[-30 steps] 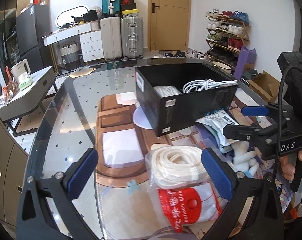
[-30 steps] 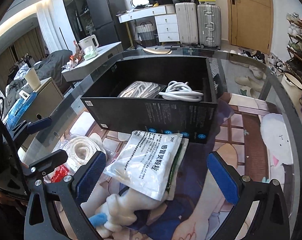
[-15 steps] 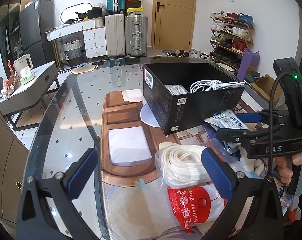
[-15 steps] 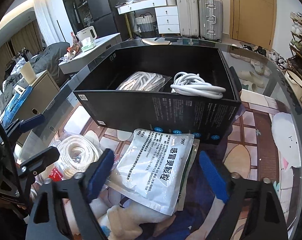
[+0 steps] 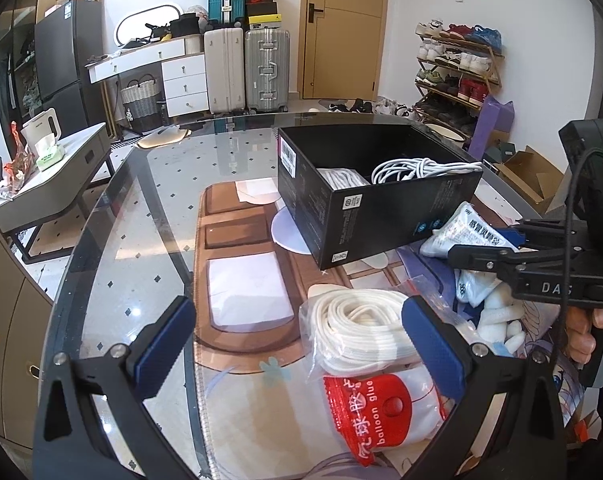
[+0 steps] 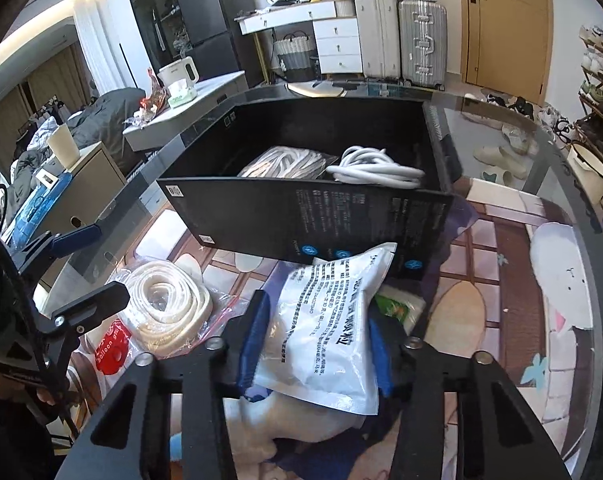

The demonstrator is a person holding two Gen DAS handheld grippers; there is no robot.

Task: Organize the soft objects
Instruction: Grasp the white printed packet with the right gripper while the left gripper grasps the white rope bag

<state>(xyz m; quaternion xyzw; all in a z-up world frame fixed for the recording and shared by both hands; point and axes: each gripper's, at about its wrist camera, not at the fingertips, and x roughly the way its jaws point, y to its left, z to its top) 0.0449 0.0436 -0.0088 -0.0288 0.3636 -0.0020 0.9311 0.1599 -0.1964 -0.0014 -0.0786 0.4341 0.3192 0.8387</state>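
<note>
Both wrist views look low across the table, sharing the black box point(image 5: 377, 196).

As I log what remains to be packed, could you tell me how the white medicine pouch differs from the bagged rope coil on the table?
The white medicine pouch is opaque, flat and printed with dark text; the bagged rope coil sits in clear plastic, so its cream loops show. The right gripper has the pouch between its blue pads, while the coil lies ungripped before the open left gripper. Both are outside the black box.

White walls, a wooden door point(image 5: 344, 28), suitcases point(image 5: 246, 70) beside white drawers point(image 5: 183, 82), a shoe rack point(image 5: 457, 70).
</note>
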